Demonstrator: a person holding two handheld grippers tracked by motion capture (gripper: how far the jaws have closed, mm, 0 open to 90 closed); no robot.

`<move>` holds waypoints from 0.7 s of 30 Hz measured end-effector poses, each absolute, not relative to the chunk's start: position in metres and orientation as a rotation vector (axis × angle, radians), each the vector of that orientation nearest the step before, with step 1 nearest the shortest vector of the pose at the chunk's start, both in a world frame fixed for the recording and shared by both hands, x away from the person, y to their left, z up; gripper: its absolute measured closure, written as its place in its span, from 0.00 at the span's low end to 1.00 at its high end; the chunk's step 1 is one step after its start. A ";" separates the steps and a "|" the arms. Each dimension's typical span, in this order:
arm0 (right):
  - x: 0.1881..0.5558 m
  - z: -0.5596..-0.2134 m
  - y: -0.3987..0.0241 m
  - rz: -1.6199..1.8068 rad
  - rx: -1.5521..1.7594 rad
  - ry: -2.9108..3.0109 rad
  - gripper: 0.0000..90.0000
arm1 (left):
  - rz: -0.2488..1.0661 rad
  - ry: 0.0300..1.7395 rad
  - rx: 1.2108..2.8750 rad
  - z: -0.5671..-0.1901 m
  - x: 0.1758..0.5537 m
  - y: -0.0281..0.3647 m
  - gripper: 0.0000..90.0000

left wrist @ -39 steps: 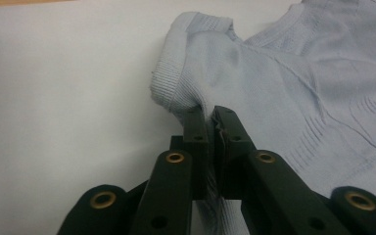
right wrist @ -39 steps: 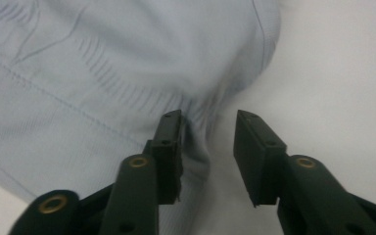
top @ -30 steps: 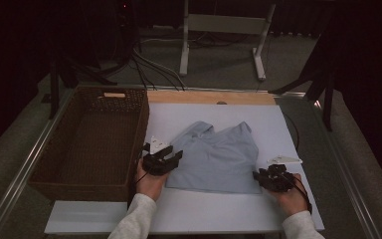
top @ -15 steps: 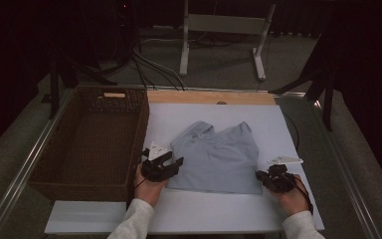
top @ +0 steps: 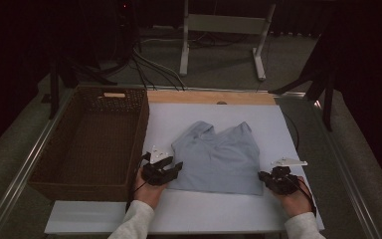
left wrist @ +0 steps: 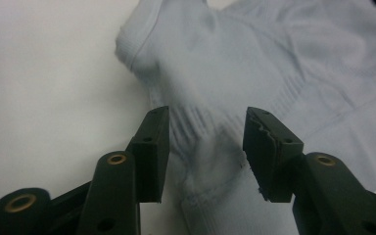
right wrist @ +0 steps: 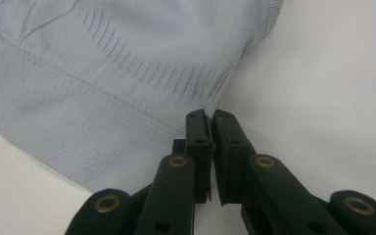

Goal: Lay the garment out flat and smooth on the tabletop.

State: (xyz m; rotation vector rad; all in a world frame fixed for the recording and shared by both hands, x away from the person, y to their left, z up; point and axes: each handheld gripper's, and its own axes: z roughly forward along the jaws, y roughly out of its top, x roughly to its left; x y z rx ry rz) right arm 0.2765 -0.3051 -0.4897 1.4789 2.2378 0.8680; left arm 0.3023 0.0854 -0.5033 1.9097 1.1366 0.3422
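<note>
A light blue garment lies flat on the white table top, neck end away from me. My left gripper is at its near left edge. In the left gripper view its jaws stand apart over the garment, with a ridge of cloth between them that the pads do not press. They have just been closing a little. My right gripper is at the near right corner. In the right gripper view its jaws are together on the side edge of the garment, and creases run toward the tips.
A brown wicker basket stands along the table's left side, right beside my left hand. A wooden strip borders the far edge. Beyond the table are a white stand and cables on the floor.
My left gripper has slipped slightly toward the near edge of the table along the garment's left side. The right hand and the garment have stayed in place.
</note>
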 end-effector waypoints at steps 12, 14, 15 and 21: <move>0.270 -0.488 -0.311 0.873 1.481 2.229 0.96 | 0.320 1.103 1.988 -0.507 0.300 0.080 0.97; 0.269 -0.488 -0.312 0.877 1.482 2.229 0.96 | 0.326 1.103 1.991 -0.507 0.300 0.080 0.98; 0.269 -0.488 -0.311 0.876 1.480 2.231 0.96 | 0.333 1.103 1.994 -0.507 0.300 0.080 0.99; 0.267 -0.488 -0.309 0.880 1.470 2.236 0.96 | 0.351 1.119 1.993 -0.506 0.300 0.082 0.99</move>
